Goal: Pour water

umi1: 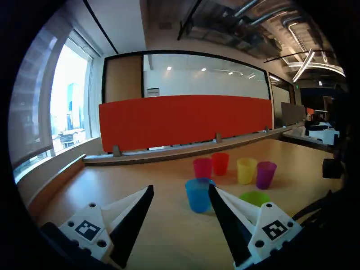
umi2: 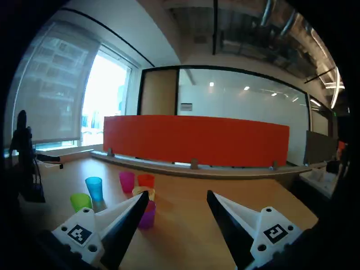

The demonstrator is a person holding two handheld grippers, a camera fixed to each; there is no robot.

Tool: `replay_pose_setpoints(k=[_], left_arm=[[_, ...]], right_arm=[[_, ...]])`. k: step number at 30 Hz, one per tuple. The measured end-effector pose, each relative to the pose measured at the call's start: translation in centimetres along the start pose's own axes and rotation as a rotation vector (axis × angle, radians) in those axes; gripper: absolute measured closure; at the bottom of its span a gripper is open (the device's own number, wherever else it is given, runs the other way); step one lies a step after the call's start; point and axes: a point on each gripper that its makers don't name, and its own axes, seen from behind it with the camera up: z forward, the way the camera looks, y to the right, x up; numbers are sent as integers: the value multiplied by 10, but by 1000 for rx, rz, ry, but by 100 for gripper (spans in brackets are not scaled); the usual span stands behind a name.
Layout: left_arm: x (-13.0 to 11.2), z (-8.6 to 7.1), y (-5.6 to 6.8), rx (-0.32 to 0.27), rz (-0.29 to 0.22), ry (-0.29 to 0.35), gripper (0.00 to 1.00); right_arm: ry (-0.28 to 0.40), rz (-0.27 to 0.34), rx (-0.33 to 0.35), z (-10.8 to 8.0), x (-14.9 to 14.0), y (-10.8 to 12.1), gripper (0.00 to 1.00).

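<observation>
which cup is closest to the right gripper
The purple plastic cup: it stands right at the jaws of the right gripper, partly hidden by one, while the other coloured cups stand farther back.

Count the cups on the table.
6, on the table: blue cup nearest, green cup beside it; pink cup, red cup, yellow cup, purple cup behind. None seems hidden.

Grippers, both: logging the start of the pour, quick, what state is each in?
Left gripper: open, jaws holding nothing.
Right gripper: open, jaws holding nothing.
</observation>
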Motion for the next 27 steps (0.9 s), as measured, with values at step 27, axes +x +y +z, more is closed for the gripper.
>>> replay_pose_setpoints(k=[27], left_arm=[[-30, 58, 29, -241, 128, -204, 10]], right_arm=[[-141, -134, 417, 22, -12, -125, 0]])
